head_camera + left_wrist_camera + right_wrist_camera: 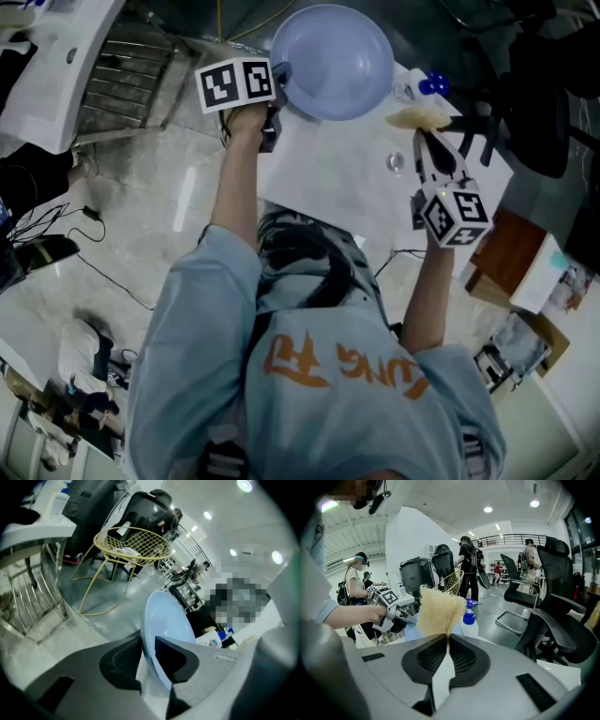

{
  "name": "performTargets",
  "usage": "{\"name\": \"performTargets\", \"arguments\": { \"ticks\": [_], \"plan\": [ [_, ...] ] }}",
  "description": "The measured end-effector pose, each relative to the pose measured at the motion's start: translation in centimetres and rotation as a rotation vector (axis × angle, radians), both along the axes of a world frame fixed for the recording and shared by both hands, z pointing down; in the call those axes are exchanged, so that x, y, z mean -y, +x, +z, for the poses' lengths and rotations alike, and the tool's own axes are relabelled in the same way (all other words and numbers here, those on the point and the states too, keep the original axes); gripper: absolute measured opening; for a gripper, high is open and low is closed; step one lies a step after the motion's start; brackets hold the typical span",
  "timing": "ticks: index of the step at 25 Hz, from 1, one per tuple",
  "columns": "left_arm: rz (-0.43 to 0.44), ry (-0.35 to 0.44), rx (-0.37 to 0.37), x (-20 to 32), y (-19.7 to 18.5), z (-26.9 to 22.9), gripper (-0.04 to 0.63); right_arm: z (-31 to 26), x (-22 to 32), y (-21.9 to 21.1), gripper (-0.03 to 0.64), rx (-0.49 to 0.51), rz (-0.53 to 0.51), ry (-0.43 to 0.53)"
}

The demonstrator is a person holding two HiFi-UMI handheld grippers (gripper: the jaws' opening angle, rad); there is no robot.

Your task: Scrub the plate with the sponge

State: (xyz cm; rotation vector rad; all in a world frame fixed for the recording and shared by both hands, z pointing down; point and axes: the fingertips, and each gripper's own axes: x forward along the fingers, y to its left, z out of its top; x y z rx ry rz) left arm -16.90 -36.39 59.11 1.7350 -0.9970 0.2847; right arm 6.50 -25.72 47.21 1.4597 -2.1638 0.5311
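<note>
My left tongs (pixel 151 641) clamp the rim of the pale blue round plate (pixel 168 620), steadying it at the top centre of the head view, by the white table (pixel 328 187). My right tongs (pixel 446 637) are closed on the lower edge of the tan fibrous sponge (pixel 439 611), leaving its bulk free to scrub. The sponge is just right of the plate and seemingly apart from it.
</note>
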Motion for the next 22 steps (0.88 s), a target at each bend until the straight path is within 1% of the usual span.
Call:
{"name": "performTargets", "arguments": {
  "ticks": [1, 3, 5, 7, 9, 13, 18, 20, 22],
  "plan": [
    [0.031, 0.022, 0.042, 0.0, 0.2, 0.1, 0.085, -0.1, 0.0, 0.0, 0.020, -0.005, -0.007, 0.000],
    [0.086, 0.066, 0.117, -0.1, 0.3, 0.4, 0.089, -0.3, -0.2, 0.0, 0.020, -0.015, -0.016, 0.001],
    [0.113, 0.097, 0.147, -0.2, 0.3, 0.4, 0.111, -0.5, -0.4, 0.2, 0.020, -0.023, -0.022, 0.001],
    [0.111, 0.126, 0.153, -0.3, 0.2, 0.0, 0.124, -0.7, -0.7, 0.6, 0.020, -0.030, -0.025, 0.003],
    [0.091, 0.156, 0.171, -0.5, -0.2, -0.5, 0.138, -1.0, -1.1, 1.0, 0.020, -0.033, -0.025, 0.009],
    [0.028, 0.226, 0.211, -1.3, -1.9, -2.4, 0.143, -2.1, -2.0, 1.7, 0.020, -0.020, -0.013, 0.034],
    [-0.049, 0.309, 0.288, -3.1, -2.7, -5.5, 0.143, -3.5, -4.2, 3.1, 0.020, 0.009, -0.019, 0.075],
    [-0.086, 0.367, 0.287, -3.7, -2.1, -7.8, 0.142, -4.5, -4.9, 3.9, 0.020, 0.035, -0.012, 0.101],
    [-0.102, 0.436, 0.272, -4.4, -0.7, -10.4, 0.140, -5.7, -5.4, 4.8, 0.020, 0.064, 0.001, 0.141]
  ]
}}
